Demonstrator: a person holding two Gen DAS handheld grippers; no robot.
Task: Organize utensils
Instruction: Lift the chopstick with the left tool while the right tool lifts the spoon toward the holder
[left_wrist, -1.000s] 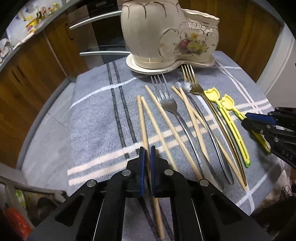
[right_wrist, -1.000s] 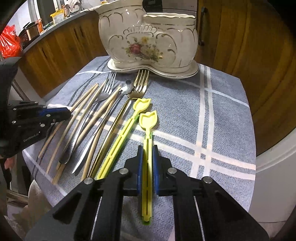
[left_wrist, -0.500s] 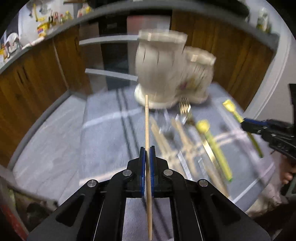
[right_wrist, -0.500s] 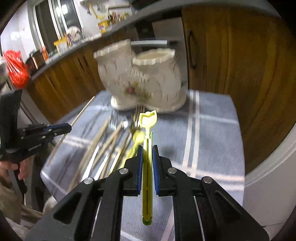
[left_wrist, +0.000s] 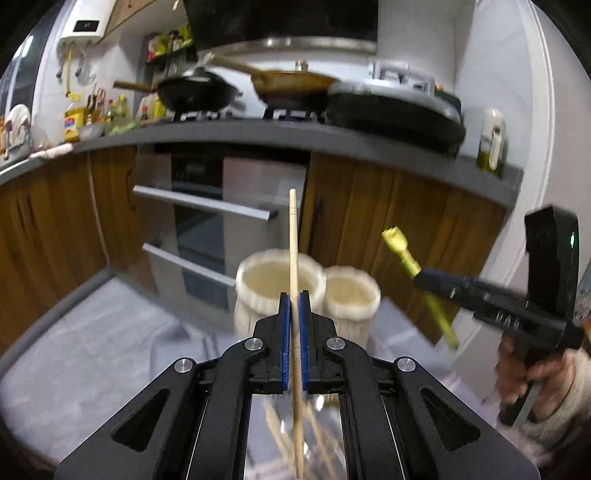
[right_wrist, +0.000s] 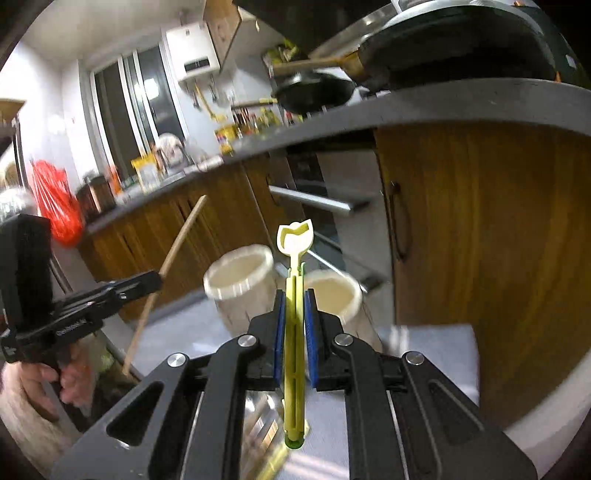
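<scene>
Above the holder (left_wrist: 280, 273), both tongs grip utensils.

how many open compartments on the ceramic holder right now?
2. The larger compartment sits on the left, right behind the wooden chopstick held by the left tool. The smaller compartment adjoins it on the right. Both look empty inside, though blur hides detail.

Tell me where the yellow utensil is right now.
The yellow utensil is clamped in the right gripper, lifted in the air near the cream holder.
</scene>
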